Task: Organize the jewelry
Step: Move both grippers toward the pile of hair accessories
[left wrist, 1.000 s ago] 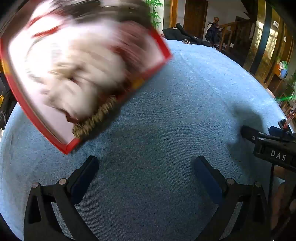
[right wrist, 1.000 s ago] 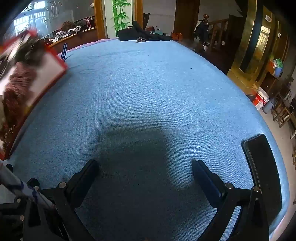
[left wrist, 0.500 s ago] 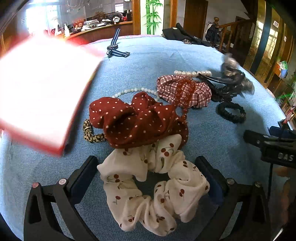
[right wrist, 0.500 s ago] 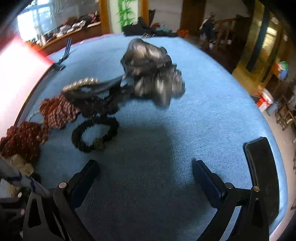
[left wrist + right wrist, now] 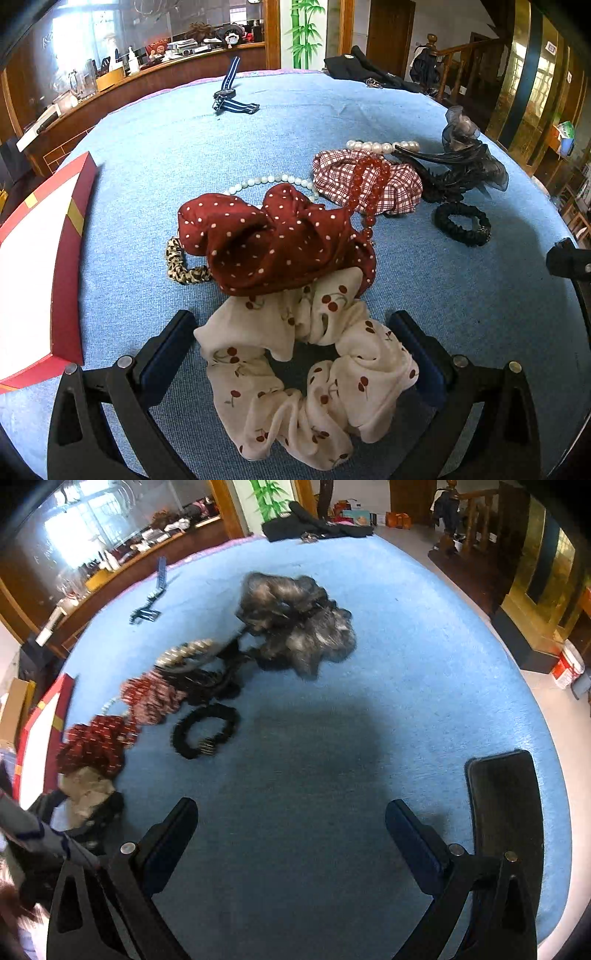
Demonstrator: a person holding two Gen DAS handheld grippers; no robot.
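Your left gripper (image 5: pixel 295 354) gapes around the cream cherry-print fabric scrunchie (image 5: pixel 306 384) near the blue cloth table's (image 5: pixel 147 166) near edge, your right gripper (image 5: pixel 291 834) gapes empty, its view blurring the pile.

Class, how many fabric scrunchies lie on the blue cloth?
3 clear ones: cream cherry-print scrunchie nearest, dark red polka-dot scrunchie overlapping it behind, red plaid scrunchie farther right. The part-hidden leopard-print band may be a fourth.
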